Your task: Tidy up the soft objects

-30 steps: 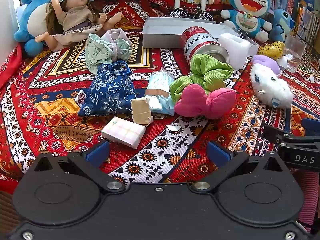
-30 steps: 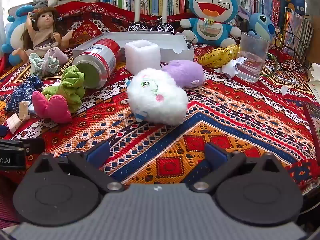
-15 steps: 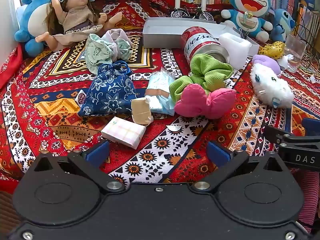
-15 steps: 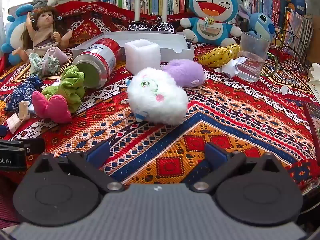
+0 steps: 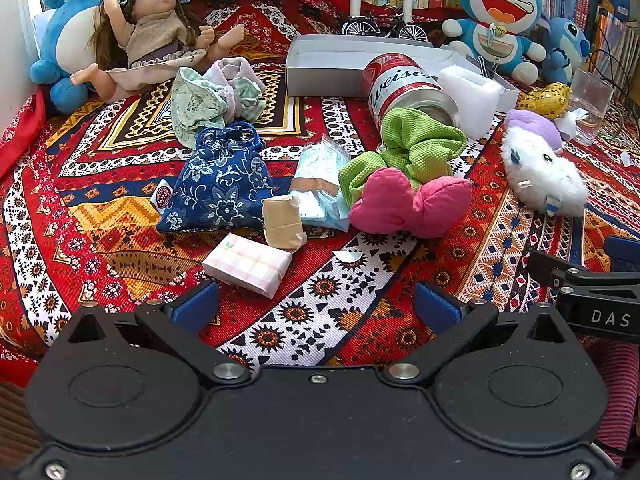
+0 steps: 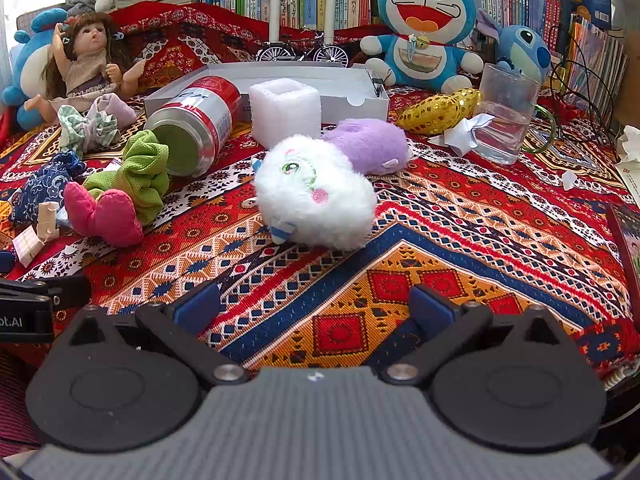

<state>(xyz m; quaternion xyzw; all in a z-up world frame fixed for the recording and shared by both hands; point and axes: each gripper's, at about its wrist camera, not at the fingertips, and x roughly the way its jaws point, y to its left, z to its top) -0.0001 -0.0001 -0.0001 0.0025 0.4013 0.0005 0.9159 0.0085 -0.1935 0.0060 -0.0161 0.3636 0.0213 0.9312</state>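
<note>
The left gripper (image 5: 316,304) is hovering spread wide just before the pink checked packet (image 5: 248,265), with the pink cushion (image 5: 408,208) lying beyond that packet

Count on the patterned cloth (image 6: 460,240):
- fluffy toys: 2, white (image 6: 314,200) and purple (image 6: 368,144)
- blue plush figures: 3, possibly more behind
- doll (image 5: 154,38): 1
- scrunchies: 2, green (image 5: 412,152) and pale (image 5: 212,96)
- can (image 6: 196,120): 1
- glass (image 6: 506,114): 1
- white box (image 6: 360,98): 1
</note>
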